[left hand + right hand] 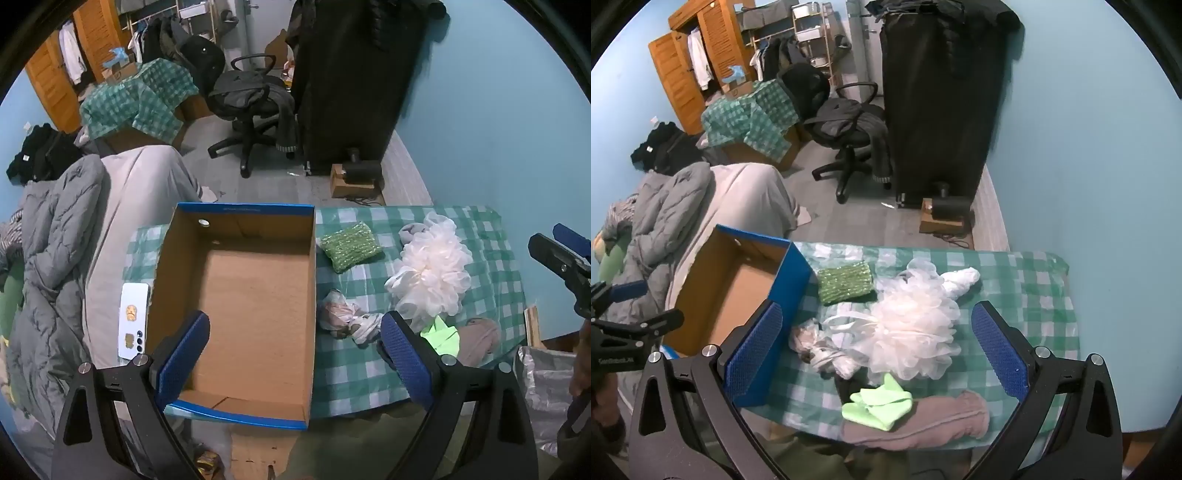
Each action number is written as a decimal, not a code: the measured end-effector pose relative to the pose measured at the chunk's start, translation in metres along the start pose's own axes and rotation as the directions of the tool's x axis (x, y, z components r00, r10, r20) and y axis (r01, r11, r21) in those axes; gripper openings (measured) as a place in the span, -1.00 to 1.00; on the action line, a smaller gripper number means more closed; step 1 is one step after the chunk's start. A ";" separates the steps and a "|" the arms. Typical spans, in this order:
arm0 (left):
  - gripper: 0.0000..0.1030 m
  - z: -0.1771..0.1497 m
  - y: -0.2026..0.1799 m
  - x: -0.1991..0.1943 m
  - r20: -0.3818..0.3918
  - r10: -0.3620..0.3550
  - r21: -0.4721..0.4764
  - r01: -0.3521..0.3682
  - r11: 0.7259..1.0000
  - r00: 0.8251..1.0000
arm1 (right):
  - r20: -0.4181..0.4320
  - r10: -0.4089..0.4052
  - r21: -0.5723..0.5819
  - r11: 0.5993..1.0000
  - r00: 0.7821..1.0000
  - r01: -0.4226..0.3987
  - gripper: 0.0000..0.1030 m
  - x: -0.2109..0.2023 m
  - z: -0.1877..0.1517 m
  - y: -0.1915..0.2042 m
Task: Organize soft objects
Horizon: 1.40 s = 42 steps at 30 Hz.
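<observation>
Both views are evenly lit by cool, soft indoor light; no lamp is seen. Shadows are weak, a faint one being cast inside the box [240, 295]. Strong fisheye bending is seen toward the edges, and black vignette fills the corners. The centre is sharp. Mild glare is seen on the tablecloth [1034, 280].
</observation>
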<state>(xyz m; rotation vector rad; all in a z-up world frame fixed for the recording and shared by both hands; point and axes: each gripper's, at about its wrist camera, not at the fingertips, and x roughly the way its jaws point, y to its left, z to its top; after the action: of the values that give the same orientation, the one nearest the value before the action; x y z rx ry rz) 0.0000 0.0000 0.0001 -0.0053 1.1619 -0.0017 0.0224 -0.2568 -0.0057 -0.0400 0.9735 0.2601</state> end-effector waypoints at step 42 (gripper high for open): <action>0.84 -0.004 0.000 -0.007 0.039 0.005 -0.028 -0.004 1.000 0.999 | -0.026 0.030 -0.007 1.000 0.999 -0.030 0.97 0.006 0.003 0.005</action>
<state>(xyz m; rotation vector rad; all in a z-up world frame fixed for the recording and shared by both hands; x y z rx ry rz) -0.0062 -0.0003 0.0046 -0.0273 1.1223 0.0187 0.0269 -0.2500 -0.0084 -0.0356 0.9995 0.2914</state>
